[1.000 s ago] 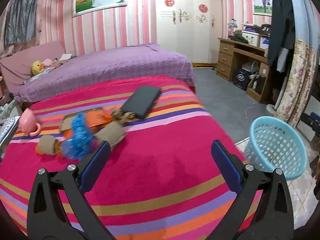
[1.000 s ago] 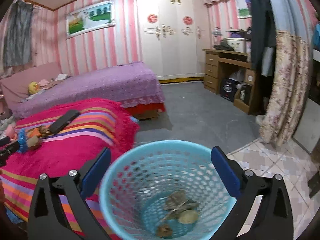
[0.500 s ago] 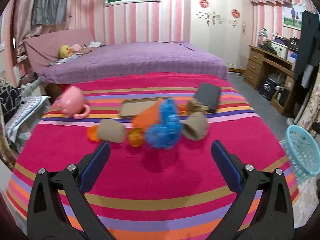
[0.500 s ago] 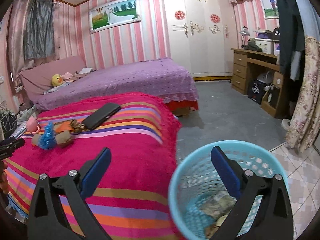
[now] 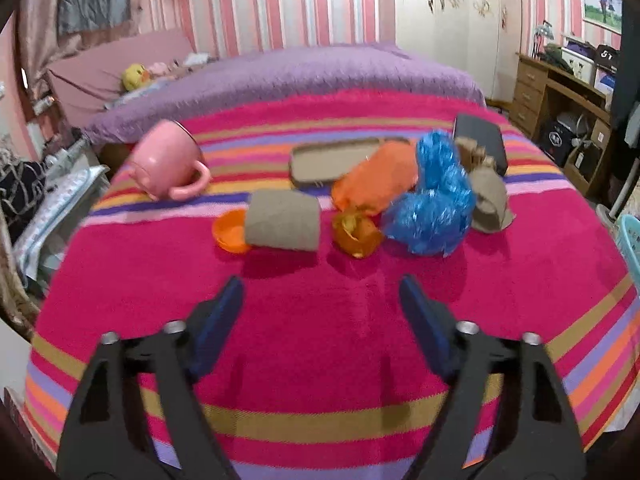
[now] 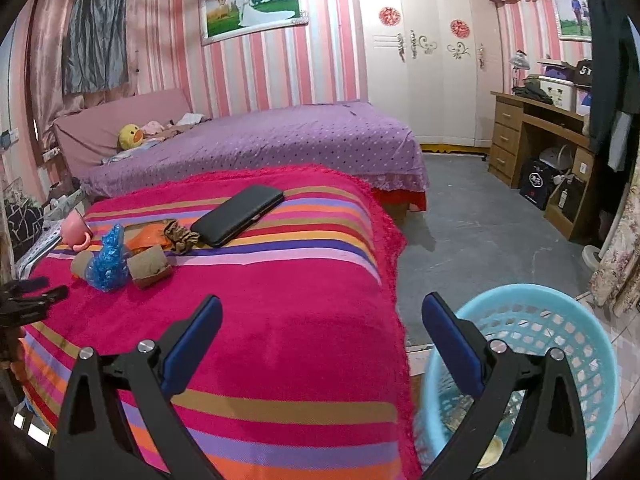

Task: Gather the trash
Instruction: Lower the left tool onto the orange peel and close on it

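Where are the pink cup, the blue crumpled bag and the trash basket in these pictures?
pink cup (image 5: 166, 159): left wrist view, on its side wall.
blue crumpled bag (image 5: 434, 200): left wrist view, on its middle.
trash basket (image 6: 560, 320): right wrist view, on its far inner wall.

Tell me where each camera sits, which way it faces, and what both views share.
Left wrist: on the left gripper, facing across the striped blanket at the trash pile around the blue plastic bag; its open fingers show.
Right wrist: on the right gripper, above the blanket's corner beside the blue basket, facing the room; its open fingers and the left gripper at far left show.
Shared: the blanket, blue bag, pink mug and basket.
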`<state>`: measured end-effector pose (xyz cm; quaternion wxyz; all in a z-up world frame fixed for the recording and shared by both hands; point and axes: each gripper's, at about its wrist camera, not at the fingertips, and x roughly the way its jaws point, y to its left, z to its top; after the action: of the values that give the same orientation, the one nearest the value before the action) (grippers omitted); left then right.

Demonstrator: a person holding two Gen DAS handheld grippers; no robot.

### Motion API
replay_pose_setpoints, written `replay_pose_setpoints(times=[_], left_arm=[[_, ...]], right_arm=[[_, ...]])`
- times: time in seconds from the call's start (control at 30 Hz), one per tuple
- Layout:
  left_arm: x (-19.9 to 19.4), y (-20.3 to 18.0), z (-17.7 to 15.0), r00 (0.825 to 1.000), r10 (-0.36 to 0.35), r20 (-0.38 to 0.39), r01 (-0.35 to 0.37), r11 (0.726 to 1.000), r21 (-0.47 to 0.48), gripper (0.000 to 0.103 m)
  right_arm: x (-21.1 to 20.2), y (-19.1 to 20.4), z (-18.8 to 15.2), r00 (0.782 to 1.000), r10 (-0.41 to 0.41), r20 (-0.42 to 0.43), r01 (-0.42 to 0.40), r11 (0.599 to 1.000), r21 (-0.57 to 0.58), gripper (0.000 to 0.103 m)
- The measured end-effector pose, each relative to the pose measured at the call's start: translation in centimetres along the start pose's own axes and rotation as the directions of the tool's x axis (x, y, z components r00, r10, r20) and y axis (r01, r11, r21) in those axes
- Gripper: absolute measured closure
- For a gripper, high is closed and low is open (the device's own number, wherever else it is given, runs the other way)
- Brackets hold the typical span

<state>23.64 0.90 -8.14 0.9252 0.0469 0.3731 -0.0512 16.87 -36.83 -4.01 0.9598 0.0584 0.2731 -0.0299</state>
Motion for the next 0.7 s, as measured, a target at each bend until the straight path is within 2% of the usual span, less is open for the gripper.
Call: replay_pose_setpoints(times=[0.03,0.23,0.3,0.37,0.43,0.53,0.7], left_arm=[[0.5,-0.1,0.1,1.0,-0.009,-0.011,0.009,1.0,-0.005,0.041],[2.8,-1.7,0.7,0.997,-0.061,-0.043,0.061,0.998,0.002,0.063],[4.0,-2.1,0.9,0.996,-0.045,-0.073,0.045,0.999,0.002,0.065],[4.5,-2.2,1.5,0.996,-0.058,-0.071,0.057,0.998,-0.015,0.069],[4.9,-2.1,2.0,0.994,-0.079,-0.07,0.077,0.996,-0.038,0.078],[5.5,-2.0,2.4,0.993,-0.094,-0.073,0.089,0.994,-0.059,0.085],[4.9,-2.0,2.5,0.991,-0.129,-0.043,0.126,0.99,-0.06,0.09]], right_arm=[[0.3,0.2,0.0,1.0,0.003,-0.005,-0.003,1.0,-0.003,0.005],[1.6,1.3,0.0,1.0,0.007,-0.027,-0.007,1.0,-0.024,0.005],[1.8,1.3,0.0,0.999,0.014,-0.036,-0.015,1.0,-0.021,0.005],[2.1,1.5,0.1,0.999,0.019,-0.045,-0.02,0.999,-0.025,0.005],[2.2,1.8,0.1,0.999,0.022,-0.047,-0.024,0.999,-0.032,0.005],[2.6,2.1,0.1,0.998,0.032,-0.054,-0.034,0.999,-0.038,0.005],[2.8,3.2,-0.2,0.997,0.042,-0.065,-0.046,0.997,-0.067,0.005]])
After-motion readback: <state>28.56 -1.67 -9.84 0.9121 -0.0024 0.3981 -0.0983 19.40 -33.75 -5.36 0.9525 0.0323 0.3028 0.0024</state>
